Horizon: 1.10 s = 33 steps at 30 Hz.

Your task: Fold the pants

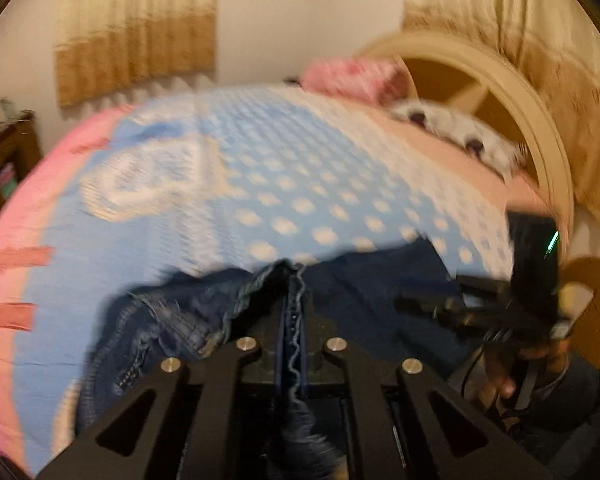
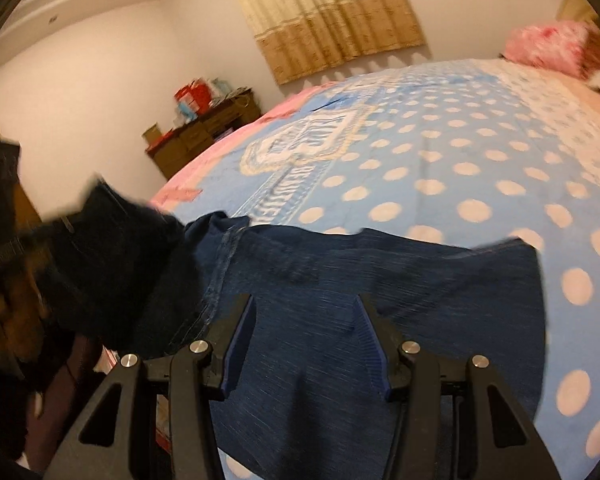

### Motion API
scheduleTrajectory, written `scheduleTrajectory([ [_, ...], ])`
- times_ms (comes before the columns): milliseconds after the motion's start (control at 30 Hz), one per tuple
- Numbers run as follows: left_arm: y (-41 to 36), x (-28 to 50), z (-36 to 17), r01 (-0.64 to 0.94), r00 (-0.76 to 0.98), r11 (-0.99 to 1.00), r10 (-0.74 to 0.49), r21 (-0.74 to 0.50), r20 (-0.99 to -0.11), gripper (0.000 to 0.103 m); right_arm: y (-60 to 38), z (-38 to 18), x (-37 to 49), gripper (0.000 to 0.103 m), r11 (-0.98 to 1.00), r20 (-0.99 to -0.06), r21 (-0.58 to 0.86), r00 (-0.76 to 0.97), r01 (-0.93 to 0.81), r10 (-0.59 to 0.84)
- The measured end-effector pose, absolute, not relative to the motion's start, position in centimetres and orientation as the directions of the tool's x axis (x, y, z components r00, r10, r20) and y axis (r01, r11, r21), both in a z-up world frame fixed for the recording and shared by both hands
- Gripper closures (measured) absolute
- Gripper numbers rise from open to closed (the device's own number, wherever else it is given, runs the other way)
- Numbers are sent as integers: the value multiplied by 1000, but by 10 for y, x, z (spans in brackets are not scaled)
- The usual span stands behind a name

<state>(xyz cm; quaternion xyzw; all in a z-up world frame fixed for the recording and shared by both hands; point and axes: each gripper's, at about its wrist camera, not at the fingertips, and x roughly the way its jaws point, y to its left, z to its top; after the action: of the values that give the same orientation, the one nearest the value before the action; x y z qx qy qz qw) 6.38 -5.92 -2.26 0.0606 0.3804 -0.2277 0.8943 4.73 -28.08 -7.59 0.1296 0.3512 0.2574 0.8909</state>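
Left wrist view: the left gripper [image 1: 294, 276] is pinched on a frayed hem of the dark blue denim pants [image 1: 172, 320], which lie rumpled near the front edge of the blue bedspread with white polka dots [image 1: 300, 184]. Right gripper [image 2: 304, 304], jaws spread apart, hovers over flat denim [image 2: 380, 272]. Broad bare bedspread [image 2: 460, 152] stretches beyond toward the fluffy pink pillow [image 2: 548, 44].

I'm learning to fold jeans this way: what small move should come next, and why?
Probably close the right claw on the jeans. It hangs open over flat denim, while the left claw already pinches a frayed hem, so both ends could lift together.
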Motion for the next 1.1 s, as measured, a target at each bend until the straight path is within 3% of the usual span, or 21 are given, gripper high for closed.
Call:
scheduleTrajectory([
  [133,-87,60,-58,452,604,892,-316,-12,-732,97,-297,-78,44,50,832,-545,437,636,-342,547],
  [233,-81,38,-38,474,658,880,-361,-8,-661,91,-305,-80,43,47,836,-547,442,641,-325,539],
  [367,-53,4,12,492,726,871,-420,-16,-544,74,-306,-86,51,40,804,-547,507,606,-310,578],
  [500,-15,-10,38,402,796,915,-326,42,-510,54,-281,-85,51,39,697,-495,599,502,-393,709],
  [633,30,-6,25,289,809,956,-220,44,-545,53,-246,-89,48,16,571,-450,681,352,-459,821],
  [800,73,1,-12,200,772,980,-164,-10,-614,53,-209,-94,48,15,489,-437,733,223,-473,871],
  [900,82,2,-33,168,738,985,-106,30,-666,53,-190,-92,48,15,539,-485,691,243,-482,840],
  [1000,84,-14,-40,195,734,980,-113,48,-670,53,-181,-92,44,15,612,-557,618,275,-493,784],
  [1100,80,-36,-49,268,706,960,-141,77,-694,53,-188,-91,37,15,626,-567,600,287,-498,772],
])
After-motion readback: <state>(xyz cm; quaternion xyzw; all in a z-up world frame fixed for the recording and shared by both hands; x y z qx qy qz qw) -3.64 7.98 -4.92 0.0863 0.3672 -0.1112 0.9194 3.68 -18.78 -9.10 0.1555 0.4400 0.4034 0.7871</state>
